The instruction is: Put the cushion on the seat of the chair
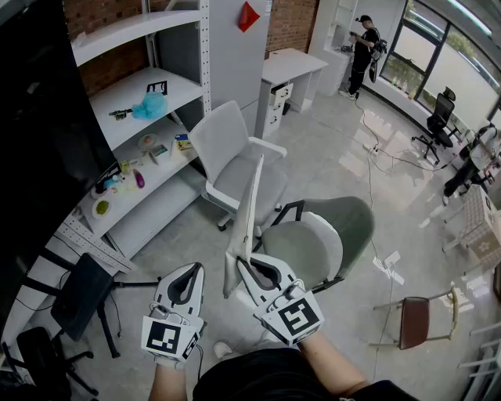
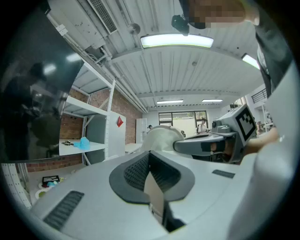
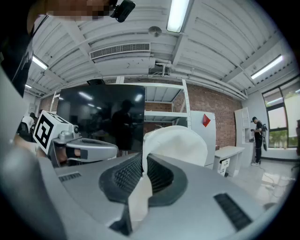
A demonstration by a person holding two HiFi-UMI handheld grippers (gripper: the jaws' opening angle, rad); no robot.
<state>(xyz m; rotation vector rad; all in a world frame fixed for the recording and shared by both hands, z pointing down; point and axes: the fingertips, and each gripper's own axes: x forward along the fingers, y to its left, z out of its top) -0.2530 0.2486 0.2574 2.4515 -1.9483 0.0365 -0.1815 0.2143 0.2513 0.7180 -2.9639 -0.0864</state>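
No legible text, brand or number anywhere. Square black-and-white markers on left gripper (image 1: 189, 272) and right gripper (image 1: 244, 265): patterns only, no letters. Red diamond sign (image 1: 247, 16), 12 o'clock: nothing readable.

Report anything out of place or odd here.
The cushion is the odd item: pinched by one edge in the right gripper, it stands on edge in mid-air, its top flopping over, on no chair's seat. The seat of the white office chair is bare. Nothing looks spilled or broken.
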